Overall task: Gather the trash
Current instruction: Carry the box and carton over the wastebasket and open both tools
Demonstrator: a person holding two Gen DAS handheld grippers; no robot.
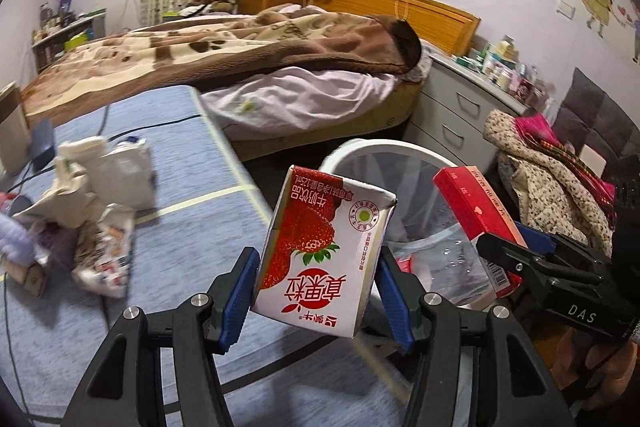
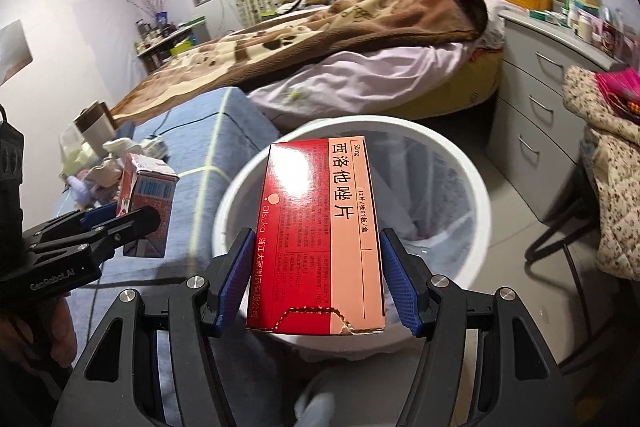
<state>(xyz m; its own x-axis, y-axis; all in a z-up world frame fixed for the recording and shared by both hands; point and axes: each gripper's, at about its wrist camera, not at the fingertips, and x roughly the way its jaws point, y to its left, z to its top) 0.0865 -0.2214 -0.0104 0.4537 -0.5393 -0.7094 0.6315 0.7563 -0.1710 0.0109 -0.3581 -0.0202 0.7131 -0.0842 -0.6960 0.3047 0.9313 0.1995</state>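
Trash: 1 milk carton (image 1: 316, 251) pinched in left hand-held gripper (image 1: 314, 297), 1 red box (image 2: 320, 235) pinched in right hand-held gripper (image 2: 316, 281), 1 white bin (image 2: 476, 187) beyond

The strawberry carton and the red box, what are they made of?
Strawberry carton: looks like coated paperboard, slightly glossy, with creased folds and a dented corner. Red box: thin cardboard, shiny print catching glare, with a torn perforated flap.

At frame centre the left gripper (image 1: 316, 291) clamps a strawberry milk carton (image 1: 320, 251); a white bin (image 1: 384, 151) stands behind, right of centre.
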